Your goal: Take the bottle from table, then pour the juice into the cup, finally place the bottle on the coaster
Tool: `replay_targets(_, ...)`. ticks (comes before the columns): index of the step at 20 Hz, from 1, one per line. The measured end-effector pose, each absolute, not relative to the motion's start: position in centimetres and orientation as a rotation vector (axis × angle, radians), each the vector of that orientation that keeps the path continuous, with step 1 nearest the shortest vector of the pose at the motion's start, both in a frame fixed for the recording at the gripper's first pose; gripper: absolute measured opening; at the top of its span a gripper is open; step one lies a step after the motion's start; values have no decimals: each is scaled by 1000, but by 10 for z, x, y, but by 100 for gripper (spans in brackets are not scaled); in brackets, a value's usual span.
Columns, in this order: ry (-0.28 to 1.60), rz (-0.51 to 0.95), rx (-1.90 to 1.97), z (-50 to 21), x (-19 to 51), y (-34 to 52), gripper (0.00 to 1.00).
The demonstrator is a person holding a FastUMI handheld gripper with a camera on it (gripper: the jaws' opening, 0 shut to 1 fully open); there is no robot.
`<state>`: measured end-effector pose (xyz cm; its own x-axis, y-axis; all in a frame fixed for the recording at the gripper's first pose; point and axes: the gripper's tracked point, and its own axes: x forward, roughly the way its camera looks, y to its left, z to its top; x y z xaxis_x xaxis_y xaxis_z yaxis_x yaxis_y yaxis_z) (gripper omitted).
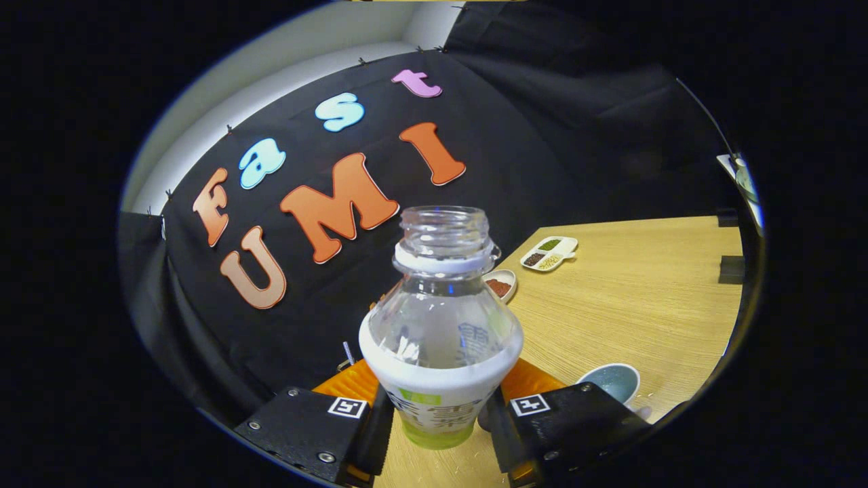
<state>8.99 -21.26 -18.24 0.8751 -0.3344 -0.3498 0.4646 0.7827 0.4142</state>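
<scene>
Gripper (437, 417) grasps the uncapped bottle (441, 325) between both fingers, bottle's long axis running toward 12 o'clock, lifted over the table (630, 298); cup (612, 381) lies near at about 3 o'clock, so pouring likely means tipping rightward.

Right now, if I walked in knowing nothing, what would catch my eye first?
An uncapped clear bottle with a little yellow-green juice at the bottom, clamped between the gripper's jaws and lifted above the wooden table. Beyond it lie small dishes of seeds. A pale blue cup sits just past the right jaw.
</scene>
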Motion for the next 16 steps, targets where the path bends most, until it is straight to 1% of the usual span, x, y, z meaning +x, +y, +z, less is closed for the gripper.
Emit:
replay_targets(1, 272, -436, 480, -177, 100, -213, 62)
replay_targets(3, 305, -451, 389, -191, 105, -214, 62)
replay_targets(7, 355, -519, 225, -208, 109, -224, 62)
replay_targets(16, 432, -626, 64, -265, 130, -233, 62)
